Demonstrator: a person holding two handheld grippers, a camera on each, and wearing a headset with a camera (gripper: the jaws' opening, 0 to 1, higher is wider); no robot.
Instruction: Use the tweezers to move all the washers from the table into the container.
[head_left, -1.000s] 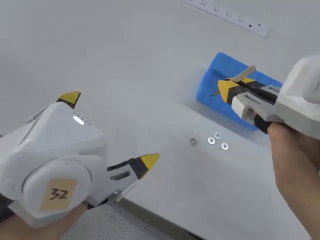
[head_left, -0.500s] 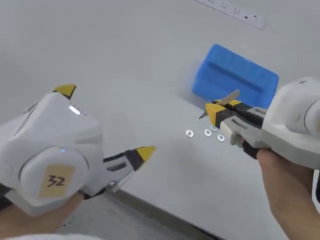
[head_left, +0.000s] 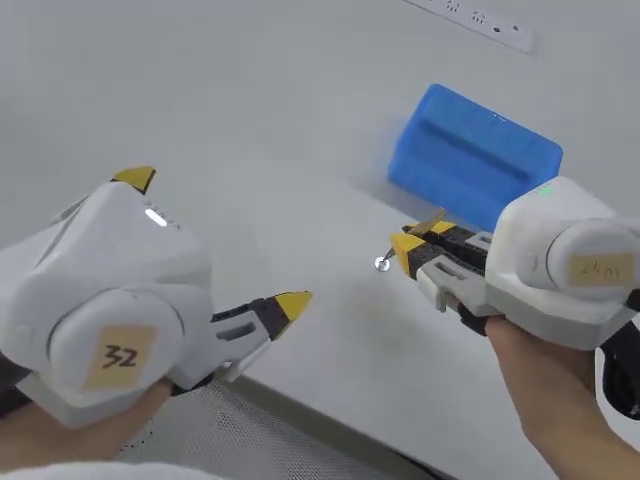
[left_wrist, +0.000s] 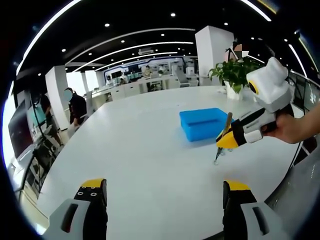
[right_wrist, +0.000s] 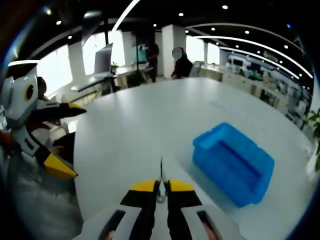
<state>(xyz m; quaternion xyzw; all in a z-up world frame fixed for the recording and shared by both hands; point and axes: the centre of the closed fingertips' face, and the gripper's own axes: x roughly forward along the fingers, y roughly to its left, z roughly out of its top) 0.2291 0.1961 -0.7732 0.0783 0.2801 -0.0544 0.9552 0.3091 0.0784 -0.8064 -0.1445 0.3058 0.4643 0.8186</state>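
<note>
The right tongs (head_left: 405, 245) are clamped on the tweezers (head_left: 430, 222), whose points are down at the surface (head_left: 300, 130) right by one washer (head_left: 383, 263). I cannot tell whether the points have closed on it. The other washers are hidden behind the right tongs in the head view.

The likeliest failure is the washer skating away. It lies flat on a smooth top, so points that come in too steeply or pinch off-centre could flick it sideways, possibly toward the near edge. The tweezers are also a thin tool in broad tongs. A hard press against the surface could twist them in the grip and spoil the aim. A weak pinch might drop the washer on the way over the container (head_left: 475, 155) wall.

Room is generous. The container sits just beyond the washer, far and to the right, so the carry looks short. To the left and far side the surface is bare. The left tongs (head_left: 214, 241) hang wide open and empty, well apart on the left near the front edge, out of the way.
</note>
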